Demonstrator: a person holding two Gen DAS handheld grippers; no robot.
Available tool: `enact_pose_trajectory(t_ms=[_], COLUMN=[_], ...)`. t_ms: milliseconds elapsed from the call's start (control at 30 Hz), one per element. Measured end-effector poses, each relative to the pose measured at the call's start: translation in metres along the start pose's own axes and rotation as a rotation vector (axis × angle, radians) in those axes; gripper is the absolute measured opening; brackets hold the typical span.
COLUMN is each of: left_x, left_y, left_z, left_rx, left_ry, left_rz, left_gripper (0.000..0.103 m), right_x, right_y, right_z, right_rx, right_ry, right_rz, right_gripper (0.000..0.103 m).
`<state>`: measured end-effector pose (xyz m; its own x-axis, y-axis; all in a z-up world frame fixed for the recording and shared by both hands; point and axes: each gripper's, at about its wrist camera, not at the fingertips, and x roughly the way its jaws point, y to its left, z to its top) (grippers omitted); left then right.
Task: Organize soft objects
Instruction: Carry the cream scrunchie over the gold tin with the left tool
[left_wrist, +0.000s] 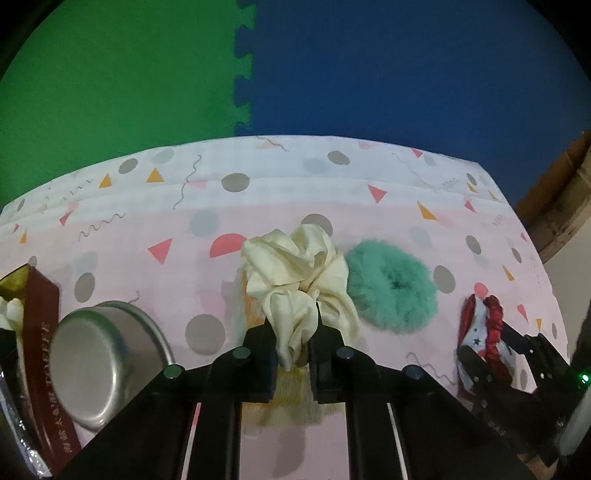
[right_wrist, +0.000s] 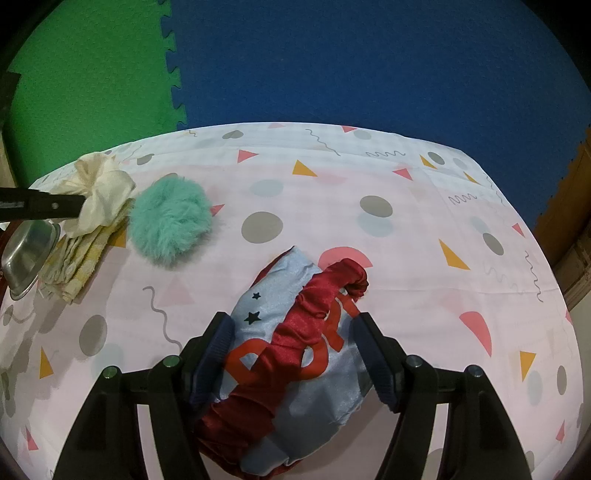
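1. Cream satin: the left gripper (left_wrist: 293, 339) has its jaws clamped on a fold of the cream scrunchie (left_wrist: 299, 277), low on its near edge, so the rest of the ruffle stands up and fans away from the pads. A grip on one fold suits a limp thing; it should lift without dragging its neighbours.
2. Under the scrunchie lies a yellow cloth (right_wrist: 79, 258), folded; the scrunchie rests on its far end. Whether the pads have caught any of that cloth too is hard to tell, since the fingers hide the contact.
3. Just right of the cream one sits a teal fluffy scrunchie (left_wrist: 393, 286), touching or nearly touching it, flat on the tablecloth (left_wrist: 221, 177).
4. The right gripper (right_wrist: 293, 350) stands with jaws apart, one on each side of a pale blue pouch (right_wrist: 325, 384) with stars and a dark red ruffled band (right_wrist: 295, 332) across it. The left pad looks to be against the fabric; the right pad shows a gap, so I judge nothing is squeezed yet. Straddling the pouch across its width gives a hold on both fabric and band at once.
5. At the left edge a steel bowl (left_wrist: 107, 350) stands tilted beside a maroon box (left_wrist: 44, 332); these look like likely places for the soft things to go, though that is a guess.
6. Judged from this, sorting is early: one item gripped, one bracketed, the teal one untouched.
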<state>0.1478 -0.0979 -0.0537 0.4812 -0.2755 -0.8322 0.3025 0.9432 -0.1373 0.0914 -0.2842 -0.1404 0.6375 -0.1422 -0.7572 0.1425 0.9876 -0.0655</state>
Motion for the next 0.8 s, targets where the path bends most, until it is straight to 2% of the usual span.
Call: enact_pose_trajectory(t_ms=[167, 267, 367, 600, 800], left_x=[-0.019, -0.028, -0.038, -0.066, -0.093], left_y=[-0.001, -0.003, -0.002, 0.001, 0.006], left_z=[-0.007, -0.012, -0.017, -0.026, -0.036], left_rx=[0.016, 0.037, 0.028, 0.026, 0.042], left_ry=[-0.02, -0.024, -0.029, -0.05, -0.082], left_rz=[-0.006, 0.021, 0.008, 0.037, 0.097], left_gripper=[0.011, 0.011, 0.011, 0.011, 0.011], right_x=[0.0, 0.0, 0.0, 0.0, 0.0], right_y=[0.001, 0.001, 0.0, 0.0, 0.001], right_z=[0.0, 0.0, 0.0, 0.0, 0.0], right_rx=[0.001, 0.0, 0.001, 0.001, 0.001], right_ry=[0.0, 0.0, 0.0, 0.0, 0.0], right_rz=[0.001, 0.0, 0.0, -0.001, -0.001], right_gripper=[0.071, 0.071, 0.071, 0.071, 0.071])
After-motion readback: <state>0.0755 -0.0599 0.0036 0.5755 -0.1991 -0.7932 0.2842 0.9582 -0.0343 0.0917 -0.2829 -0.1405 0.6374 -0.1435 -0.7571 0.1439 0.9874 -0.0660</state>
